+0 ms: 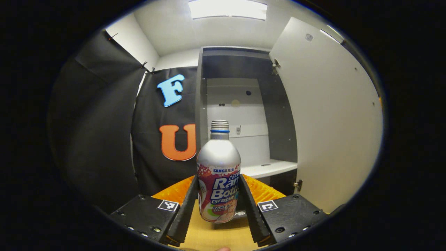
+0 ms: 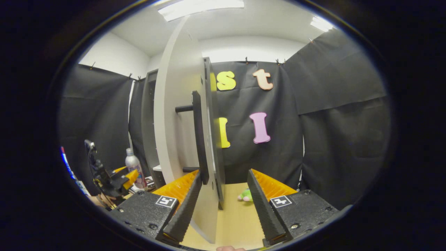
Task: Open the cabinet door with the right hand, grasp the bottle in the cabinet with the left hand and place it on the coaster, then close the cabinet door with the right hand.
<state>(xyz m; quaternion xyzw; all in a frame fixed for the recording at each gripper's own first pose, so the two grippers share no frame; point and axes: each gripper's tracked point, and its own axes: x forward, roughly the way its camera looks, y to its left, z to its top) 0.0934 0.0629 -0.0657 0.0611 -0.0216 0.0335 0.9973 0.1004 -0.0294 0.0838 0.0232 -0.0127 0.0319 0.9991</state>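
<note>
In the left gripper view, the left gripper has its two fingers closed against the sides of the bottle, one finger on each flank of the printed label. The bottle stands upright between them, silver at the shoulder, with a bare threaded neck and a blue ring below the thread. Its base sits low over the pale wooden desk; whether it touches the desk or hangs just above it cannot be told. Behind the bottle stands the cabinet, open, with a white shelf inside and a pale back panel. The cabinet door is swung wide out to the right of that view, its hinges visible at the top and bottom of the inner edge.

In the right gripper view, the right gripper is spread wide open and holds nothing. The edge of the door stands between its fingers, closer to the left finger, and the dark bar handle runs vertically on the door's face just above that finger. Whether the finger touches the door or the handle cannot be told. Farther off at the left of this view, the other gripper holds the bottle upright in front of the cabinet. A small green object lies on the desk beyond the right gripper, near the black wall.
</note>
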